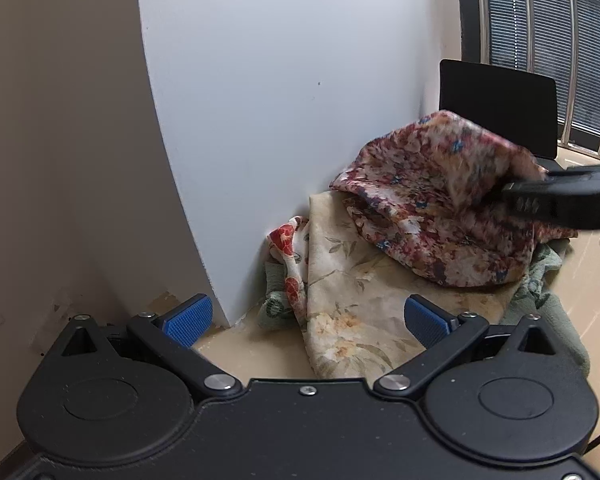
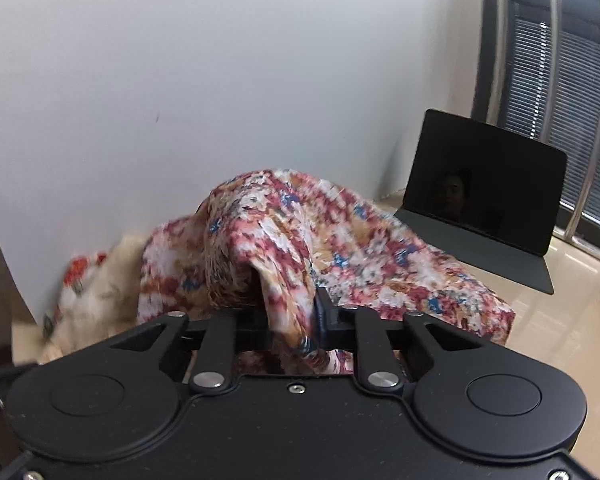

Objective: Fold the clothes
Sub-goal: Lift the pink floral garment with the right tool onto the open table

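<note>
A red, white and blue floral garment (image 1: pixel 444 196) is lifted off a pile of clothes in the corner by the wall. My right gripper (image 2: pixel 296 316) is shut on a bunched fold of this garment (image 2: pixel 284 248); it also shows in the left wrist view (image 1: pixel 556 200) at the right edge. Under it lies a cream cloth with pale flowers (image 1: pixel 352 304), a white cloth with red flowers (image 1: pixel 288 248) and a green cloth (image 1: pixel 548 280). My left gripper (image 1: pixel 306 320) is open and empty, low in front of the pile, its blue pads (image 1: pixel 188 320) wide apart.
A dark tablet in a folding stand (image 2: pixel 484 196) stands right of the pile, also in the left wrist view (image 1: pixel 500 100). A barred window with blinds (image 2: pixel 560 92) is behind it. The white wall (image 1: pixel 280 120) backs the pile. The beige tabletop (image 2: pixel 560 320) extends right.
</note>
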